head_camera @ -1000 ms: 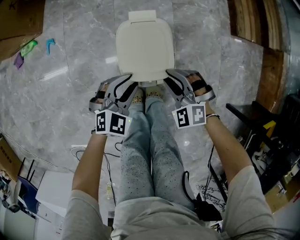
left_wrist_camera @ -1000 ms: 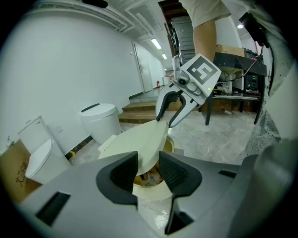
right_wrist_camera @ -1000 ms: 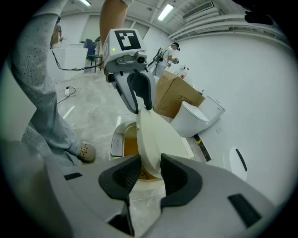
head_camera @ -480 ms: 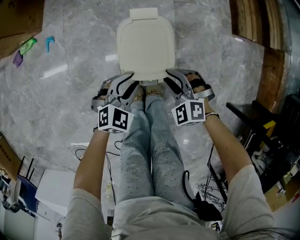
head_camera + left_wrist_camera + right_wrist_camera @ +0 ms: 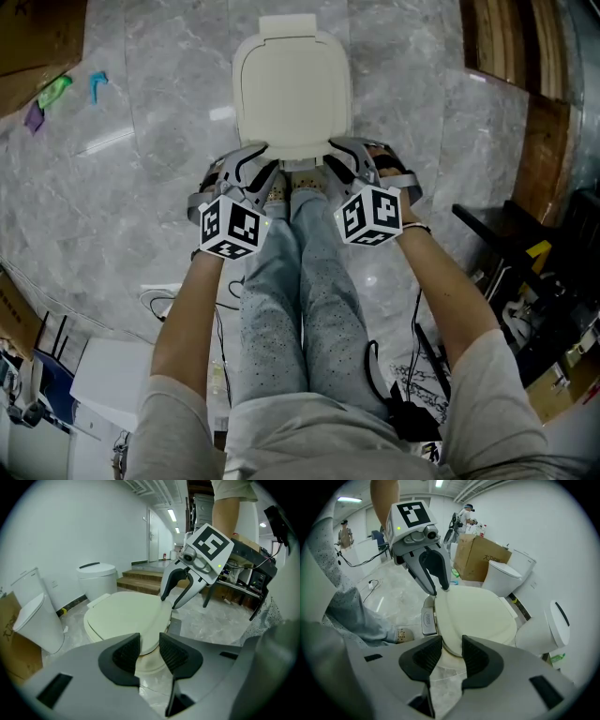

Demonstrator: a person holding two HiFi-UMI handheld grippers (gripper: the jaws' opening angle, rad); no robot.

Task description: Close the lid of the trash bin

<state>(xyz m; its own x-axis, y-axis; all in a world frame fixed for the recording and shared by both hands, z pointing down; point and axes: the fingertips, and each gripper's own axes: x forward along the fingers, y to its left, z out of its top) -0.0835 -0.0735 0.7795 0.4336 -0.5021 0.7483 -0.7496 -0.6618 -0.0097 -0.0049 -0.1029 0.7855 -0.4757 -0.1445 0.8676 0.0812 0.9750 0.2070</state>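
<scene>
The trash bin's cream lid (image 5: 292, 89) lies nearly flat over the bin on the marble floor, straight ahead of the person's feet. My left gripper (image 5: 251, 155) is at the lid's near left corner and my right gripper (image 5: 342, 150) at its near right corner. In the left gripper view the jaws (image 5: 149, 648) are closing, still apart, with the lid's edge (image 5: 126, 616) showing in the gap and the pads not pressing on it. In the right gripper view the jaws (image 5: 452, 651) stand apart over the lid's rim (image 5: 476, 613). A grey push tab (image 5: 427, 620) sits at the bin's front.
The person's legs (image 5: 300, 281) stand just behind the bin. White toilets (image 5: 96, 578) and a cardboard box (image 5: 480, 557) line the wall. Wooden steps (image 5: 511, 47) and black equipment with cables (image 5: 525, 272) are on the right; paper scraps (image 5: 56, 94) lie far left.
Both grippers have sunk a little and rolled, so their marker cubes now face up more. The lid has gone down slightly with them.
</scene>
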